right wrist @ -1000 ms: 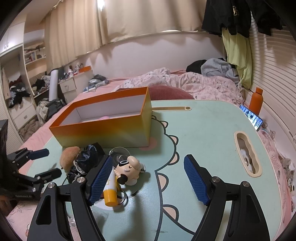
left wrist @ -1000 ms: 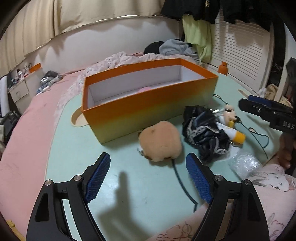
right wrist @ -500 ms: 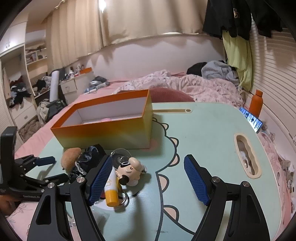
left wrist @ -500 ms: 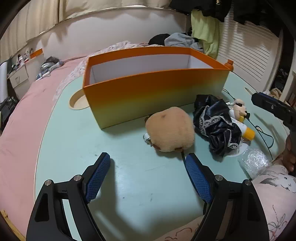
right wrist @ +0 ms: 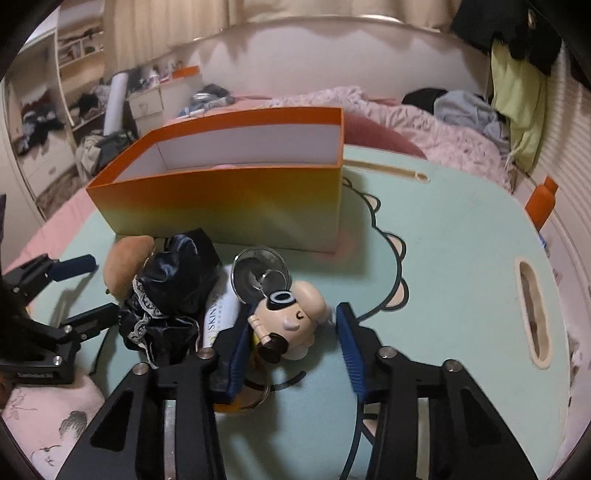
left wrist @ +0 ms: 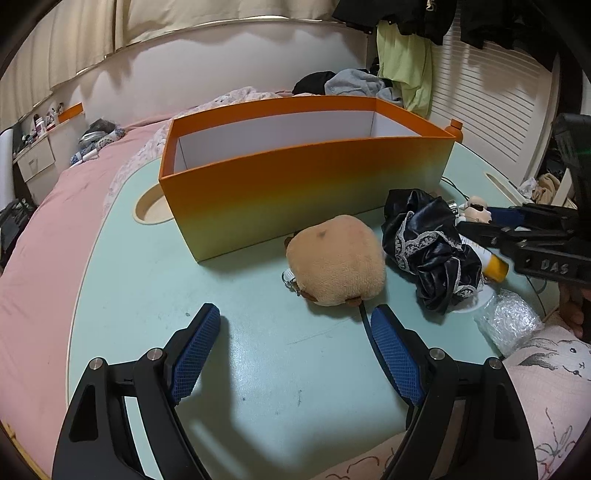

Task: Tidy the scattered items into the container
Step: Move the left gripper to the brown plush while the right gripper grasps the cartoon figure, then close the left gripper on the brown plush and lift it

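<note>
You are working in a lived-in bedroom at home: a mint-green lap table sits on a bed with pink sheets and a rumpled blanket. Clothes hang by the slatted wall, curtains cover what is probably a window, and a cluttered dresser stands beyond.

Left gripper low, jaws spread wide, nothing between them — right gripper also low, jaws apart, unclamped.
</note>
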The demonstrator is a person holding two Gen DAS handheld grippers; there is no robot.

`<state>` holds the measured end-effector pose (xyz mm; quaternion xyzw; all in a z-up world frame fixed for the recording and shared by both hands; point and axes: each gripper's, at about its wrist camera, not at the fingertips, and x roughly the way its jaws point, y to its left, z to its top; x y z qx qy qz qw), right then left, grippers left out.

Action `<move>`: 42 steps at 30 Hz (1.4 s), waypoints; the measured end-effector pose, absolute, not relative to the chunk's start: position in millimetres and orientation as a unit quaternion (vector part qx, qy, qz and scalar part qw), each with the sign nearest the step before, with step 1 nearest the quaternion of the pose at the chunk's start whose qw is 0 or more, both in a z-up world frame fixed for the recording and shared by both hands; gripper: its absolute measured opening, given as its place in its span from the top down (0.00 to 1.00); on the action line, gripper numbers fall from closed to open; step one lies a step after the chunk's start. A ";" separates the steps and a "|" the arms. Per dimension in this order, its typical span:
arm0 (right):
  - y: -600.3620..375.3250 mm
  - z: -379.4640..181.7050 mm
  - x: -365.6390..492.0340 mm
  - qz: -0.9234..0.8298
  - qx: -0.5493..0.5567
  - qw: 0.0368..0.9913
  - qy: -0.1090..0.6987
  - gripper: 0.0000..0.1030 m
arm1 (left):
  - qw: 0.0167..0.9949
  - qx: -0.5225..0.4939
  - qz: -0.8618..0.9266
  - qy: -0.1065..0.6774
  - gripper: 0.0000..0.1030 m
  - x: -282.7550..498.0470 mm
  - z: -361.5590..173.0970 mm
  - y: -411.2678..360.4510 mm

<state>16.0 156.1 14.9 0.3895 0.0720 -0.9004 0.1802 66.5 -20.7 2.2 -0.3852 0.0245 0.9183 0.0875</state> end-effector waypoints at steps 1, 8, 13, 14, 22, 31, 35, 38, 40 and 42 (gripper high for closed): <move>156.2 14.4 17.7 -0.901 0.388 0.180 0.073 0.60 | 0.088 -0.384 0.919 0.025 0.19 66.4 2.4 -20.7; 165.1 22.4 35.4 -0.919 0.349 0.176 0.060 0.60 | 0.093 -0.365 0.926 0.027 0.21 72.0 9.0 -20.4; 171.5 32.2 40.6 -0.929 0.323 0.177 0.044 0.60 | 0.114 -0.348 0.930 0.020 0.55 75.8 15.6 -21.5; 171.9 33.6 39.5 -0.929 0.321 0.177 0.041 0.60 | 0.122 -0.349 0.929 0.016 0.58 74.9 16.3 -22.1; 180.5 38.8 36.7 -0.933 0.314 0.174 0.016 0.60 | 0.134 -0.352 0.926 0.030 0.58 63.3 26.6 -17.4; 183.5 40.2 36.3 -0.933 0.316 0.175 0.007 0.60 | 0.146 -0.372 0.915 0.054 0.57 46.6 27.0 -5.1; 185.2 40.2 35.2 -0.932 0.317 0.176 0.006 0.60 | 0.151 -0.371 0.914 0.057 0.49 42.3 30.5 -0.8; 185.1 40.4 35.0 -0.932 0.316 0.176 0.007 0.60 | 0.155 -0.359 0.919 0.052 0.37 42.7 37.1 0.4; 185.1 40.2 35.1 -0.932 0.317 0.176 0.007 0.60 | 0.158 -0.353 0.921 0.053 0.29 41.7 40.5 1.9; 184.4 39.2 35.0 -0.931 0.319 0.177 0.007 0.60 | 0.163 -0.356 0.918 0.059 0.29 37.4 41.1 4.7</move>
